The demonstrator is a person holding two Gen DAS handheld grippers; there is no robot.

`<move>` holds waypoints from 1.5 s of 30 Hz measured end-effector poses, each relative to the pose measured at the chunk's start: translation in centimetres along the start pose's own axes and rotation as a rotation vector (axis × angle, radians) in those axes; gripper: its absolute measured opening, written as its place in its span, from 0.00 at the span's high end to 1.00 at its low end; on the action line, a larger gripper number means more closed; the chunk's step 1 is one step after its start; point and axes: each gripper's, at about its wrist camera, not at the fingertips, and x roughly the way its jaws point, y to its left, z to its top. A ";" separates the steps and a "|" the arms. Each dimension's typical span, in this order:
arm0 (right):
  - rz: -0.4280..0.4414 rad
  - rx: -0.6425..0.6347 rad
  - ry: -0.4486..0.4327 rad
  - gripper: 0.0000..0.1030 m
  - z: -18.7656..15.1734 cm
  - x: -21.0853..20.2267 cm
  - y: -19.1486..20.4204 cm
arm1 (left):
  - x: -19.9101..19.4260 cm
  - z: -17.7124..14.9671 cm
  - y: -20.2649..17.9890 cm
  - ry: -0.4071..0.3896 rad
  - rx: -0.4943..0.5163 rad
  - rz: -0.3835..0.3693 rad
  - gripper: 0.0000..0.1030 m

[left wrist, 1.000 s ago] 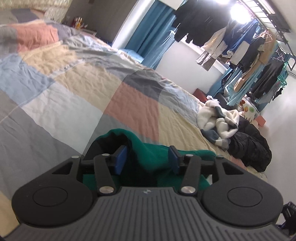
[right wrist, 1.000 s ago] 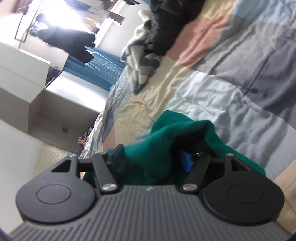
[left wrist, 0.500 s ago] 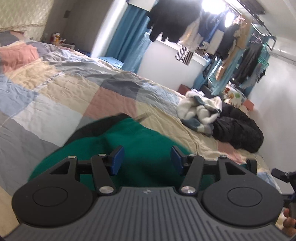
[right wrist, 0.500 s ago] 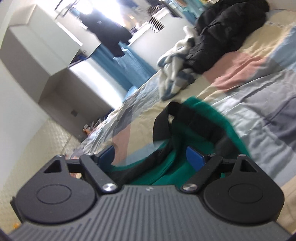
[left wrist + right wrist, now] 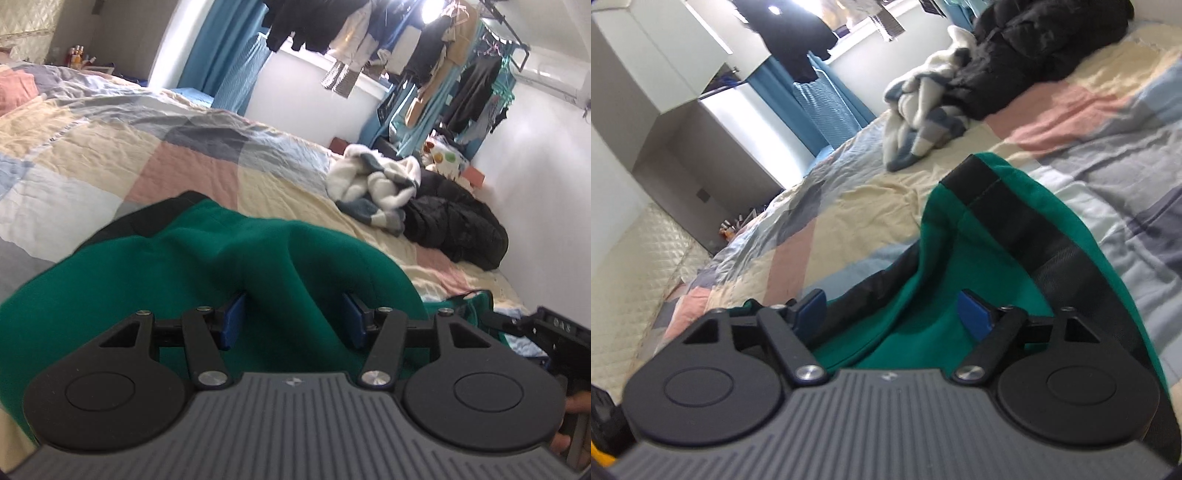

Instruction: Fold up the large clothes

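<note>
Green garment (image 5: 207, 280): it lies bunched on the patchwork bed (image 5: 122, 147), right under both grippers; a second ago it was a small heap, now it spreads wide across the left wrist view, its black-trimmed edge (image 5: 1015, 206) swung out toward the bedspread.
Left gripper (image 5: 293, 319): blue pads stand apart with a ridge of green cloth rising between them; I cannot tell whether the pads press on it.
Right gripper (image 5: 894, 315): the jaws are closing, with green fabric and the black band lying between the pads, which do not yet pinch it.
What has changed: both views have rolled toward level and the garment has opened out.
Meaning for the task: probably the spreading step before the first fold; the cloth is still rumpled.
Elsewhere: the white-and-grey garment (image 5: 376, 184) and black jacket (image 5: 454, 229) wait further up the bed.
</note>
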 end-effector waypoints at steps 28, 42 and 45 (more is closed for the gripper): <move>-0.120 0.092 0.040 0.94 9.5 7.8 -1.4 | 2.1 -0.2 0.3 -0.023 0.080 0.112 0.41; -0.182 0.018 0.131 0.93 6.2 12.8 -4.1 | 2.6 -0.4 -0.5 0.066 0.153 0.186 0.41; -0.184 -0.006 0.132 0.92 6.1 12.2 -3.4 | 2.1 -0.2 -1.2 0.077 0.175 0.203 0.41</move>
